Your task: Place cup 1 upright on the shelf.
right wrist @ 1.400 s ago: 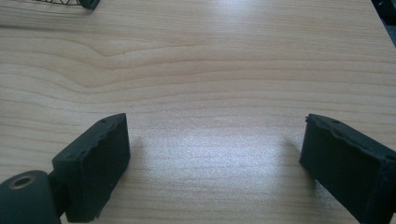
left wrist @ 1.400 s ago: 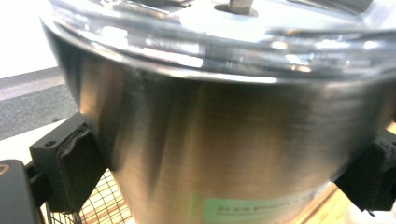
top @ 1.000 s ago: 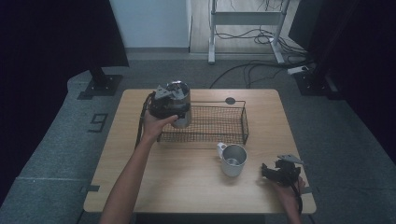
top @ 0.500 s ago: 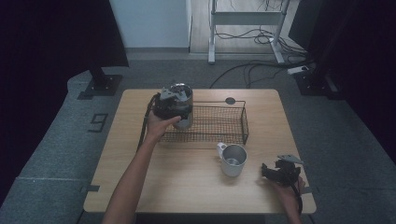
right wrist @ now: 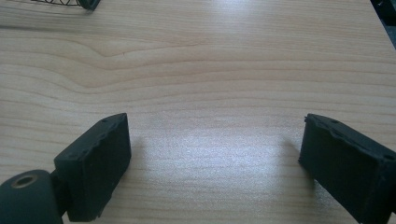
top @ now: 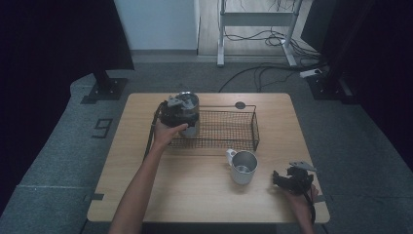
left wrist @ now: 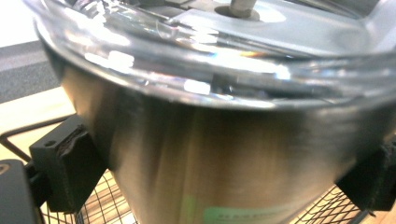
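A: From the high view, your left forearm reaches up the worktop [top: 146,195] to the far left, and the left gripper [top: 176,113] stands over the left end of the wire basket [top: 229,129], clasping the steel canister [top: 191,105] from its near side. The canister is upright at that end of the basket; I cannot tell whether it rests on the mesh.

B: And your right hand?

A: It lies low at the near right corner, the right gripper [top: 291,179] level and aimed left, well apart from the steel mug [top: 242,166].

B: In the left gripper view, your fingers [left wrist: 70,163] pinch the canister [left wrist: 224,154] on both sides, basket mesh [left wrist: 98,205] below.

A: In the right gripper view, your fingers [right wrist: 95,163] are spread wide over bare worktop [right wrist: 210,70], nothing between them.
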